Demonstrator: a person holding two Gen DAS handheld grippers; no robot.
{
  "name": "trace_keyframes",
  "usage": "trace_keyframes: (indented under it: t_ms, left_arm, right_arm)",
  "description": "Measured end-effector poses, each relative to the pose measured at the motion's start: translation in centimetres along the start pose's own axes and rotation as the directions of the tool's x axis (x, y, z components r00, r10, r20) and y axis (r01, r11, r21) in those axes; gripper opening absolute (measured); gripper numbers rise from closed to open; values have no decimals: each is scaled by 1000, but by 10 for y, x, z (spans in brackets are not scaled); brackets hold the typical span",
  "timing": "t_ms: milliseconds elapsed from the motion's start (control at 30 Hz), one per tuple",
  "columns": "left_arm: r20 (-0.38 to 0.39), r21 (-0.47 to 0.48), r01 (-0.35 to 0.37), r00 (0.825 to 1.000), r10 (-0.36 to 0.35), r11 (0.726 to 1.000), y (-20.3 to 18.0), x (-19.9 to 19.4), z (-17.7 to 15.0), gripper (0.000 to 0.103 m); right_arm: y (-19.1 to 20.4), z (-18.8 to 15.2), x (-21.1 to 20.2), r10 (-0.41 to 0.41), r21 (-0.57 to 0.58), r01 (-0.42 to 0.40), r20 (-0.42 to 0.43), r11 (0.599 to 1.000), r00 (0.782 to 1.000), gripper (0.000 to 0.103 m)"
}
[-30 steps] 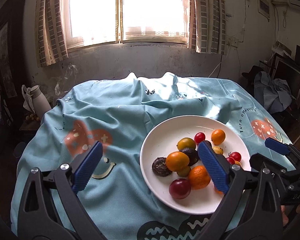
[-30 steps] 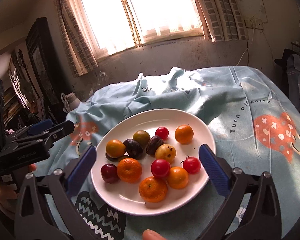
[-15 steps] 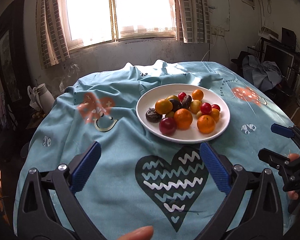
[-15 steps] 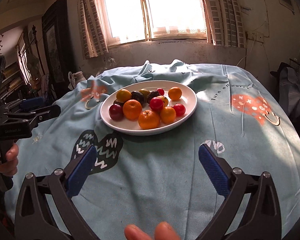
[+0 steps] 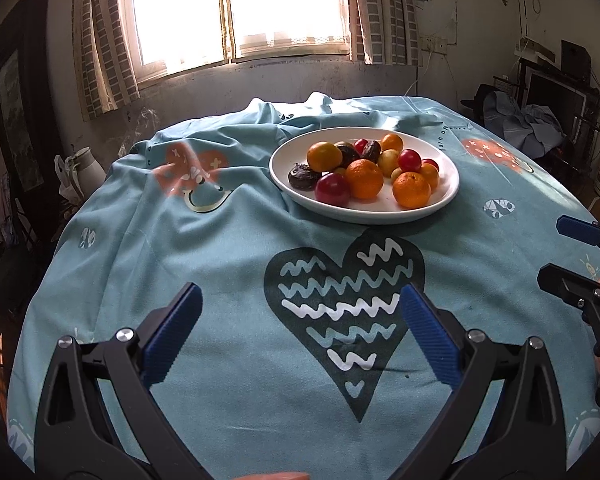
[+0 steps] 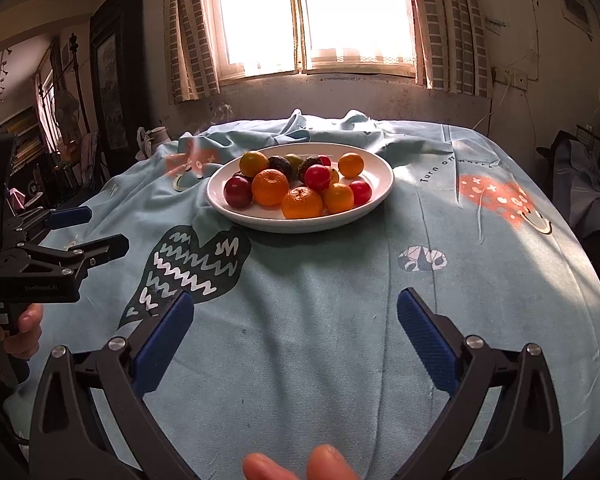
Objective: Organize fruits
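Nearest the cameras, the left hand-held gripper (image 5: 296,326) and the right hand-held gripper (image 6: 294,322) both hang over the blue cloth (image 6: 340,340) that covers the bench, each with its blue pads spread wide apart and holding nothing. Both sit well short of the fruit. Further back, on the middle of the cloth, a white plate (image 6: 374,208) carries the whole pile: several oranges (image 6: 270,187), small red fruits (image 6: 317,177), a dark red plum (image 6: 238,192), a yellow one and a few dark, wrinkled pieces at the back. They are round and smooth and lie touching one another, so a reach into the pile would likely nudge neighbours and send one rolling off the shallow rim; a firm squeeze could also bruise the soft red ones. The cloth is rumpled behind the plate, so a fruit set down there may roll away.
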State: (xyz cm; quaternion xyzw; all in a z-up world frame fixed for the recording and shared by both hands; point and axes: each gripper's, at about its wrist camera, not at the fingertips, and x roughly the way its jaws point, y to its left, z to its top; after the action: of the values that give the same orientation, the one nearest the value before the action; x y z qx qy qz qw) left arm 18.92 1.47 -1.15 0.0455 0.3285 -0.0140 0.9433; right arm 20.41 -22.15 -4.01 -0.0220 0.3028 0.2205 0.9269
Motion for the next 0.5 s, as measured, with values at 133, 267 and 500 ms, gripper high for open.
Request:
trace_keyframes:
  t_ms: [133, 267, 500]
  left_arm:
    - [-6, -5, 12, 1000, -12, 1000, 0, 0, -1, 101]
    - [-8, 3, 13, 1000, -13, 1000, -1, 0, -1, 101]
    - [-6, -1, 3, 1000, -3, 1000, -2, 0, -2, 101]
  right_arm:
    - [0, -1, 1, -3, 1, 3, -1, 1000, 1000, 102]
    - [0, -1, 1, -3, 0, 3, -2, 1000, 1000, 102]
    - [1, -2, 2, -3, -2, 3, -3, 1000, 1000, 102]
